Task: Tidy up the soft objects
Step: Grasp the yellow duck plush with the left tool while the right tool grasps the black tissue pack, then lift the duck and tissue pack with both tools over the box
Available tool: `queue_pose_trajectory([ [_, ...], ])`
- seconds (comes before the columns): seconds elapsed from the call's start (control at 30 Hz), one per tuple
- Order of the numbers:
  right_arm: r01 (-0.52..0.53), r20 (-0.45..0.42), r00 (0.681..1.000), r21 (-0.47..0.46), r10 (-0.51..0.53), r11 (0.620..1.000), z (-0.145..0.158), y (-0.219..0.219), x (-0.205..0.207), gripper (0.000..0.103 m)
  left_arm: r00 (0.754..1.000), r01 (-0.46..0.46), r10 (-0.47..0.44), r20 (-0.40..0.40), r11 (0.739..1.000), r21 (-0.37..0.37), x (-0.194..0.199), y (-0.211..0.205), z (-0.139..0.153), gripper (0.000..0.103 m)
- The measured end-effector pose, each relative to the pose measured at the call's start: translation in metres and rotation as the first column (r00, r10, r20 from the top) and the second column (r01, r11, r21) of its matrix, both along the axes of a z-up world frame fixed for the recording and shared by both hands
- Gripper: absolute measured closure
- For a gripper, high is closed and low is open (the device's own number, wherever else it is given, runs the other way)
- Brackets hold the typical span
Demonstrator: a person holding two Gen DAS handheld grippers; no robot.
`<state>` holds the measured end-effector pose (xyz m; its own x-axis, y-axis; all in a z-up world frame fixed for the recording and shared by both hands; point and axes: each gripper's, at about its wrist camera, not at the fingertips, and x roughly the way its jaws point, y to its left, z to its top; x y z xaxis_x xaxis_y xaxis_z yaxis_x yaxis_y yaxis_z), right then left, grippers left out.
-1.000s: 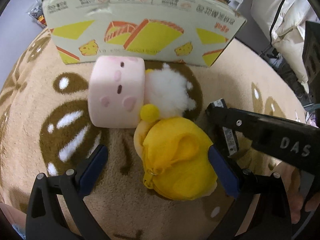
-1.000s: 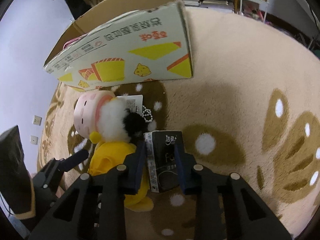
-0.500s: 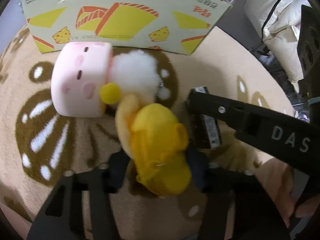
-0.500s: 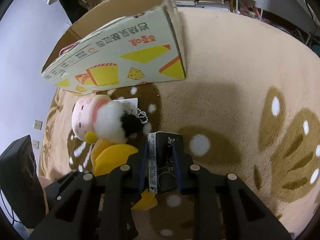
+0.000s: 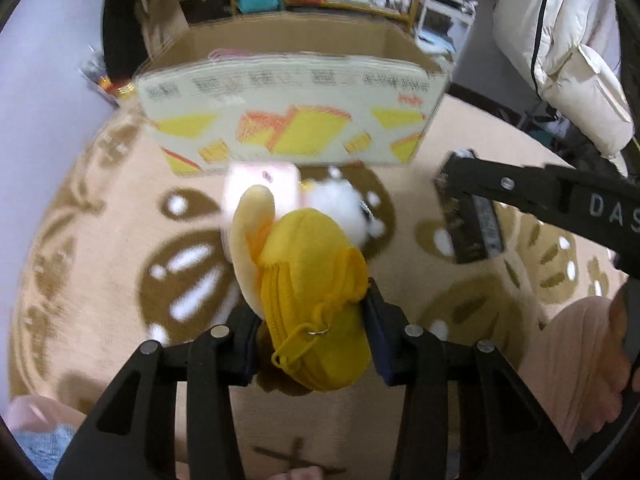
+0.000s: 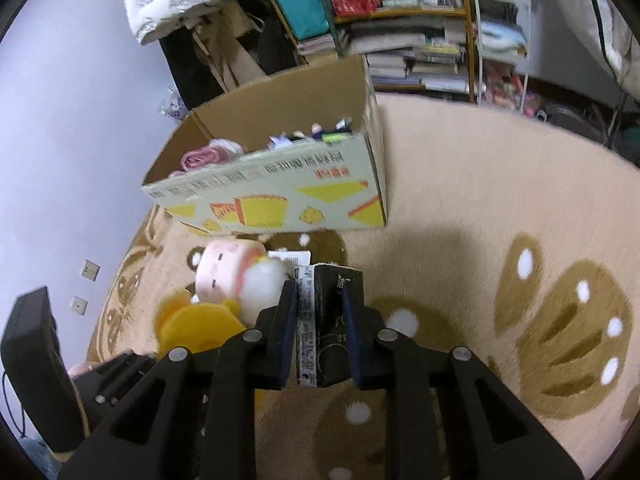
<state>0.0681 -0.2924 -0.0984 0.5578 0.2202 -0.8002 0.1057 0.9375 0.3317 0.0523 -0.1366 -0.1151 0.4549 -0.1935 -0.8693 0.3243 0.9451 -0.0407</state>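
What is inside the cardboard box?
Over the box rim, a pink item and some small things show inside. The front wall covers everything deeper, so the rest is hidden.

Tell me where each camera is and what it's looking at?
Left wrist: on the left gripper, looking down over the yellow pouch it squeezes toward the box; the right gripper and a hand show.
Right wrist: on the right gripper, looking down over the black pack it holds toward the box and shelves.
Shared: box, rug, pink plush, pouch.
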Motion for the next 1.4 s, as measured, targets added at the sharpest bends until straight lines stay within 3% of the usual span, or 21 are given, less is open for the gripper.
queue_pose_trajectory([
  [0.27, -0.024, 0.104, 0.994, -0.046, 0.029, 0.999, 0.037, 0.014, -0.012, 0.080, 0.984, -0.045, 0.035, 0.176, 0.997, 0.056, 0.000, 0.022, 0.036, 0.061],
  [0.5, -0.033, 0.189, 0.981, -0.033, 0.039, 0.999, 0.063, 0.014, -0.005, 0.080, 0.964, -0.108, 0.093, 0.251, 0.993, 0.046, 0.017, 0.046, 0.059, 0.061],
  [0.9, -0.042, 0.241, 0.969, -0.036, 0.050, 0.998, 0.082, 0.015, 0.029, 0.080, 0.933, -0.144, 0.122, 0.337, 0.989, 0.042, 0.057, 0.063, 0.086, 0.061],
  [1.4, -0.028, 0.259, 0.965, -0.043, 0.038, 0.999, 0.082, 0.013, 0.062, 0.080, 0.909, -0.104, 0.076, 0.409, 0.993, 0.048, 0.106, 0.045, 0.109, 0.060],
])
